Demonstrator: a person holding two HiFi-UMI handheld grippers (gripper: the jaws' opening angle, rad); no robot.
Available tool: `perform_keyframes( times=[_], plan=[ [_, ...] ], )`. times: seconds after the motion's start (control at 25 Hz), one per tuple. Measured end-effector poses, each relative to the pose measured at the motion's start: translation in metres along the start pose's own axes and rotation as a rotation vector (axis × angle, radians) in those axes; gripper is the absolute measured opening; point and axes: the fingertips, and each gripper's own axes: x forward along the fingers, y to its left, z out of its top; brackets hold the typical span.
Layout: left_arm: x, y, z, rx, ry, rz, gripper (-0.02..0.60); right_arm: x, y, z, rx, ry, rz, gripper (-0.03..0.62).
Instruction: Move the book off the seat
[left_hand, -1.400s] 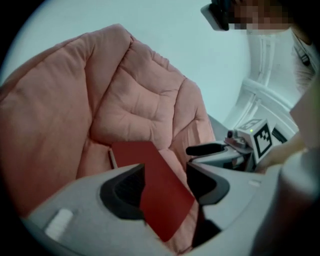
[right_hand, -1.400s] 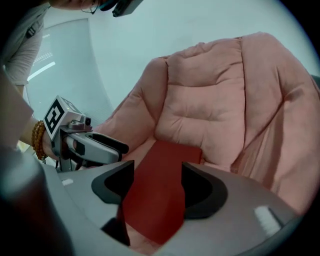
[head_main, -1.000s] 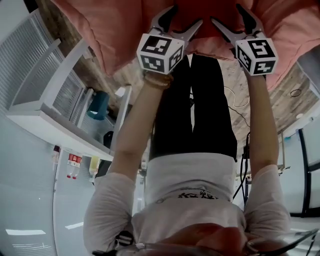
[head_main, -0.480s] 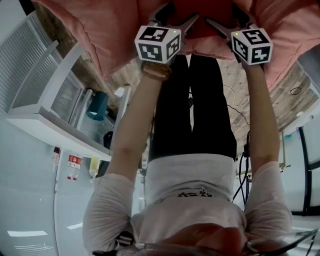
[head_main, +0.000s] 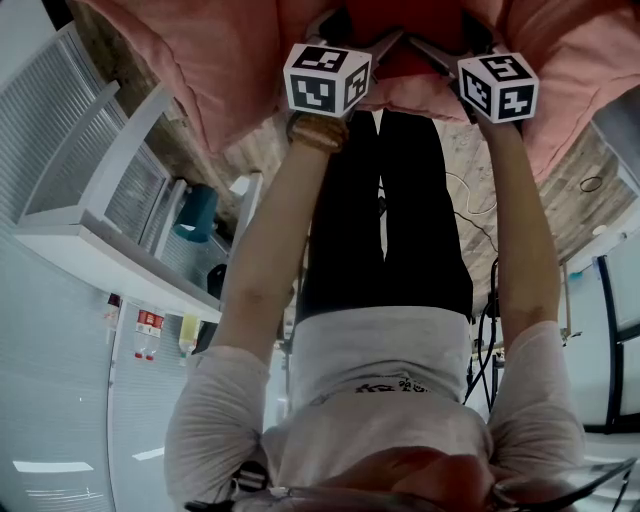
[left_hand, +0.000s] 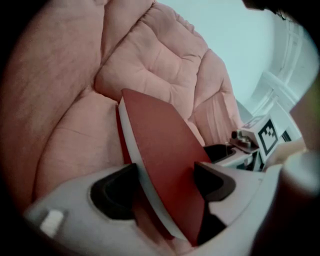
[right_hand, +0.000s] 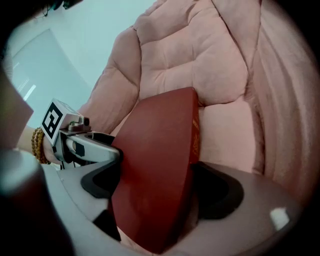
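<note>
Soft pink cushions fill the seat (left_hand: 150, 60), puffy and stitched in squares. On it rests the book (left_hand: 160, 135), tipped up on its edge. It has a dark red cover, white pages and a bit of gold on its spine. The left gripper (left_hand: 165, 186) has one side of the book between its two black pads (left_hand: 112, 192). The right gripper (right_hand: 157, 186) has the other side. Both sets of jaws have just been opening and stand wide, loose around the book, not squeezing it.

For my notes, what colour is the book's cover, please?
Book: dark red, best in right gripper view.
</note>
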Motion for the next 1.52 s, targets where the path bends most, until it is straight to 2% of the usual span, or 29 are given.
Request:
perform_keyframes(
  times=[0.72, 1.0, 1.52],
  plan=[
    [-0.046, -0.027, 0.039, 0.056, -0.017, 0.004, 0.365, -0.044, 0.038, 0.031, 0.067, -0.072, -0.004, 0.471],
    [-0.077, -0.043, 0.061, 0.064, -0.053, 0.018, 0.365, -0.072, 0.059, 0.063, 0.045, -0.120, -0.012, 0.460],
    [-0.145, -0.104, 0.135, 0.116, -0.125, 0.022, 0.364, -0.158, 0.098, 0.136, -0.019, -0.202, -0.061, 0.436]
  ],
)
